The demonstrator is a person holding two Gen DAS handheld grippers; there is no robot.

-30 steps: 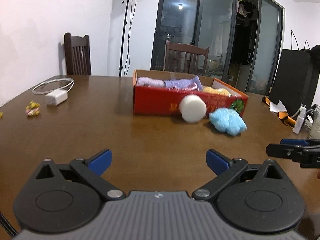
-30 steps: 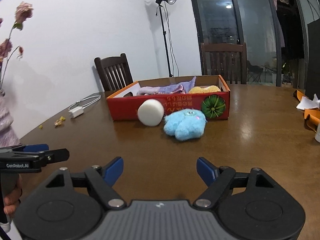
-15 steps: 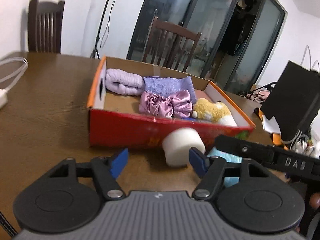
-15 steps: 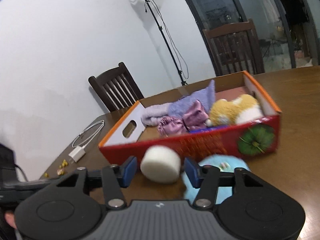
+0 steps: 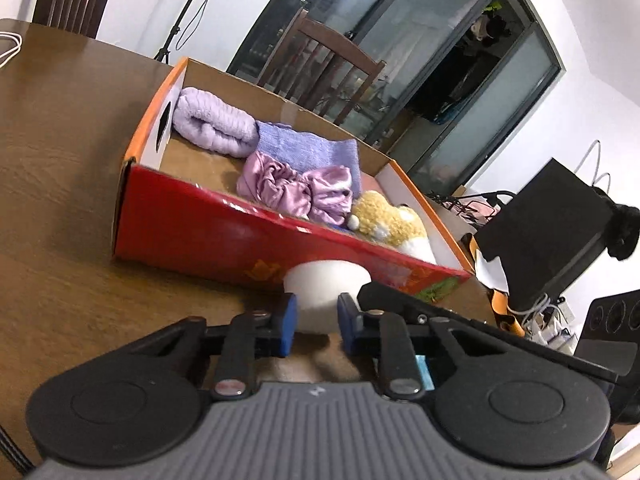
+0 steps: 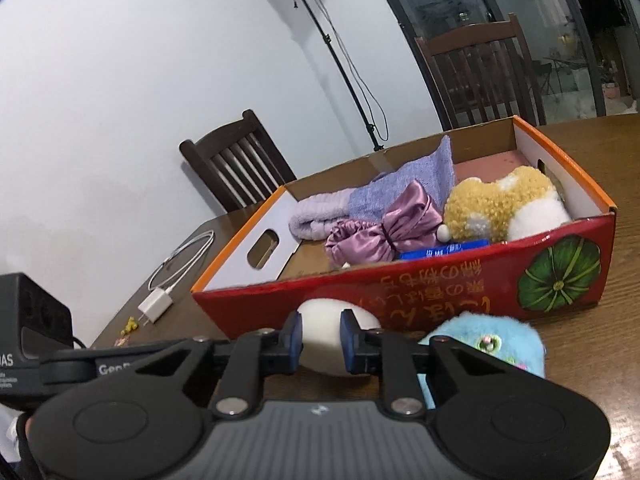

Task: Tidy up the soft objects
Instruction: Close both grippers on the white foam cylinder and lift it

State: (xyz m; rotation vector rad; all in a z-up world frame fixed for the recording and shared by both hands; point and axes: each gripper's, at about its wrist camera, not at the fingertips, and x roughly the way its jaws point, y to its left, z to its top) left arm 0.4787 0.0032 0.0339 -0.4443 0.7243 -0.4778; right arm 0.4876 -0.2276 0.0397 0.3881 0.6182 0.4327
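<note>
A white foam cylinder [image 5: 326,280] [image 6: 320,344] lies on the table against the front wall of the red box [image 5: 192,232] [image 6: 440,284]. My left gripper [image 5: 317,322] is closing, its blue pads pressing the cylinder's two sides. My right gripper [image 6: 320,340] is closing as well, and its pads pinch the same cylinder. A blue plush toy [image 6: 492,340] sits just right of the right gripper's finger. Inside the box are a lilac rolled towel [image 5: 216,128], a purple cloth [image 5: 308,152], a pink satin scrunchie [image 5: 296,188] and a yellow plush [image 5: 388,220].
A white charger with its cable [image 6: 156,304] and small yellow bits [image 6: 130,324] lie on the table to the left. Wooden chairs [image 6: 240,160] stand behind the table, with a light stand [image 6: 340,60] by the wall. A black bag [image 5: 552,224] and cables sit at the right.
Both grippers moved in toward the box and went from wide open to closed around the white cylinder. Both views have tilted as the hands rolled.
</note>
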